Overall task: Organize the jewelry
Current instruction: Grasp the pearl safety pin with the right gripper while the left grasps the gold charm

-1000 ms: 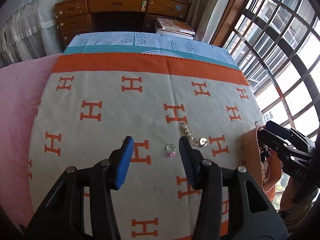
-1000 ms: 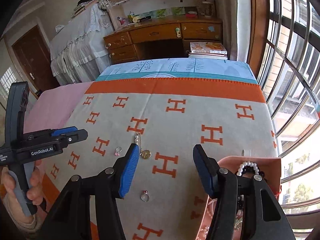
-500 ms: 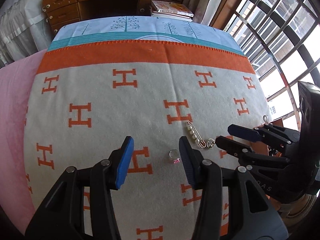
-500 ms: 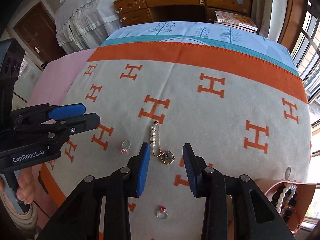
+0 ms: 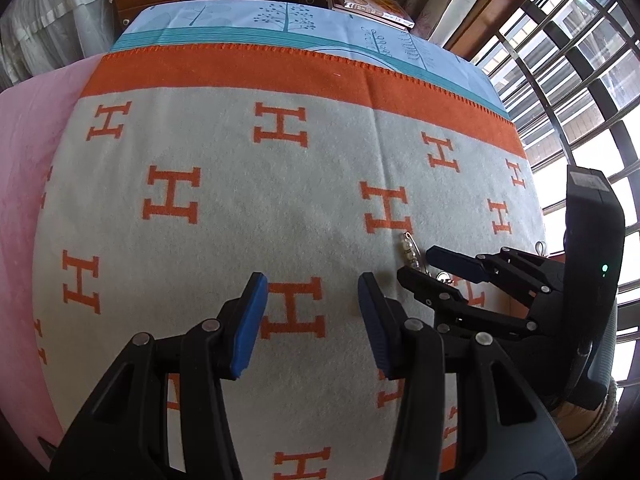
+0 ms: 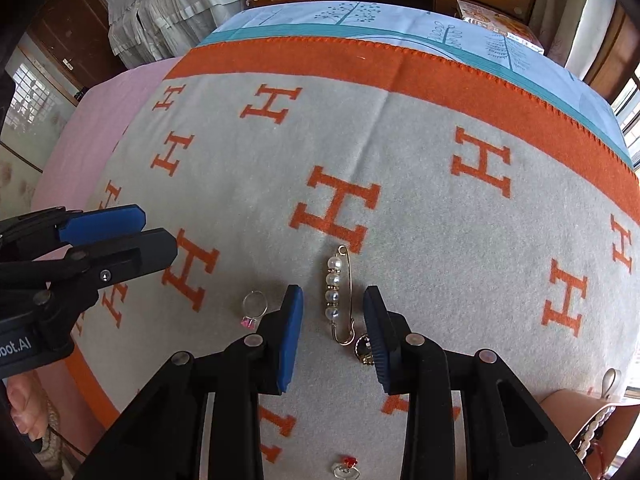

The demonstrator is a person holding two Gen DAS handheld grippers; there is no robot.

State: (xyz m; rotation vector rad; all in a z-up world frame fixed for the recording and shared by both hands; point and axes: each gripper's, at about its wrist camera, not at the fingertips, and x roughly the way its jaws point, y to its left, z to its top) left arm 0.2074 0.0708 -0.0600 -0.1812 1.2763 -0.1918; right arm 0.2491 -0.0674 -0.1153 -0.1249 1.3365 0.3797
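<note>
Gold-wire pearl pin (image 6: pixel 338 294) lies between the right claw (image 6: pixel 333 334)'s spread, just-narrowed jaws, its charm (image 6: pixel 363 350) half hidden; left claw (image 5: pixel 310 322) spread, empty.

The grey blanket (image 6: pixel 420 184) with the orange border carries a repeated orange capital "H" across its whole face, legible in both wrist views. On the body of the left gripper (image 6: pixel 158 236), at the left edge of the right wrist view, white lettering cut off by the frame reads "oot.AI". The cover of the book (image 5: pixel 372 4) beside the wooden drawers is too small and blurred to read.
</note>
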